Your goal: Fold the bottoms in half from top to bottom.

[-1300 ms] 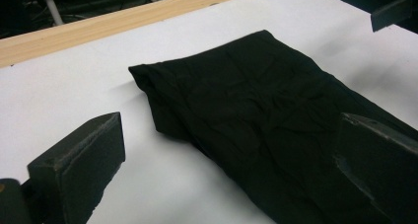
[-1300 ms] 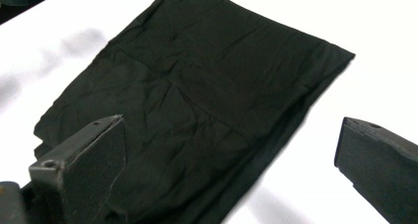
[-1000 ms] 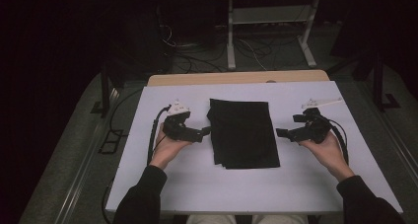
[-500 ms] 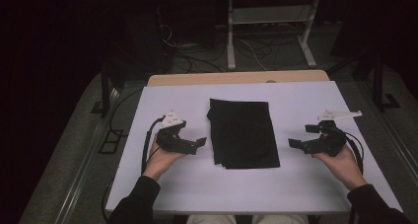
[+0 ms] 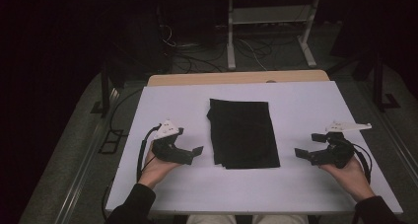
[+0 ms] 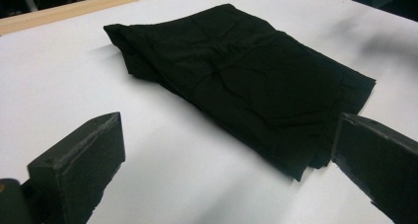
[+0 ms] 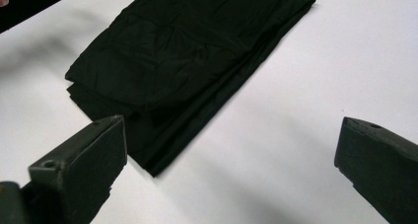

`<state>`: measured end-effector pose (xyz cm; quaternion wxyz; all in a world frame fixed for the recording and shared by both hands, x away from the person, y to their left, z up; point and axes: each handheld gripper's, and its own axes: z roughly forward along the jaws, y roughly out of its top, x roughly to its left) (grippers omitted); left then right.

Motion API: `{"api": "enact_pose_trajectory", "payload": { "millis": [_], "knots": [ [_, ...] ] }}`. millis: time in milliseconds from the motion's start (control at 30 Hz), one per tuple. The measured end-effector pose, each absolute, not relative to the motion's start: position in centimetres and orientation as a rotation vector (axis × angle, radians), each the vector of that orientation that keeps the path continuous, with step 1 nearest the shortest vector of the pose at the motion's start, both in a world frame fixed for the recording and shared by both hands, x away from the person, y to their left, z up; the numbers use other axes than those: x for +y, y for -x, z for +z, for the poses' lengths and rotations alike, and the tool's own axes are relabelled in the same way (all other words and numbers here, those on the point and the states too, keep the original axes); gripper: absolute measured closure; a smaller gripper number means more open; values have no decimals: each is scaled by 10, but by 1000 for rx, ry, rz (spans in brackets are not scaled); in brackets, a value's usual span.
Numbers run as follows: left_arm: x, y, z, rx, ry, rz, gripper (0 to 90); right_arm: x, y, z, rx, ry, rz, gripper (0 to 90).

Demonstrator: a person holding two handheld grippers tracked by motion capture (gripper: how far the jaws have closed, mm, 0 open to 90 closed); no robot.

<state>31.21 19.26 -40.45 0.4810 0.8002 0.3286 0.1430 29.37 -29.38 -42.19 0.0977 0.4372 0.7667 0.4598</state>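
Resting on the white tabletop [image 5: 296,189], the person's two hands each held a gripper. The left gripper [image 5: 193,152] sat on the near left side, with a black cable looping behind it. Its jaws stood wide apart and held nothing. In the left gripper view, the left gripper [image 6: 226,169] pointed at the near corner of the cloth, and bare tabletop [image 6: 172,174] showed between the jaws.

The right gripper [image 5: 301,154] sat on the near right side, a little farther from the cloth. Its jaws were also wide apart and empty. A grey three-cornered plate stuck out from its top. In the right gripper view, the right gripper [image 7: 231,169] faced the cloth's near edge, and the cloth's corner lay close to one jaw but did not touch it.

Between the two grippers, in the middle of the tabletop, lay a black folded cloth [image 5: 242,133]. It was flat and neat, with layers showing at its near edge [image 6: 246,86] [image 7: 182,56]. No writing or label could be seen on it.

Past the cloth, a wooden strip [image 5: 236,78] ran along the far edge of the tabletop. Behind that, a pale metal stand [image 5: 268,17] and some cables [image 5: 197,56] sat on the dark floor.
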Motion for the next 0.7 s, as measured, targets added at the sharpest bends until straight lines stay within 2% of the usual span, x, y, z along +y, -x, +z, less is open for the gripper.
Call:
{"api": "enact_pose_trajectory", "payload": {
  "millis": [267, 700],
  "knots": [
    [201, -301, -417, 810, -1926, 344, 0, -296, -278, -429, 2266, -1256, 1330, 0],
    [207, -296, -434, 810, -1952, 359, 0, -299, -276, -441, 2300, -1228, 1304, 0]
  ]
}}
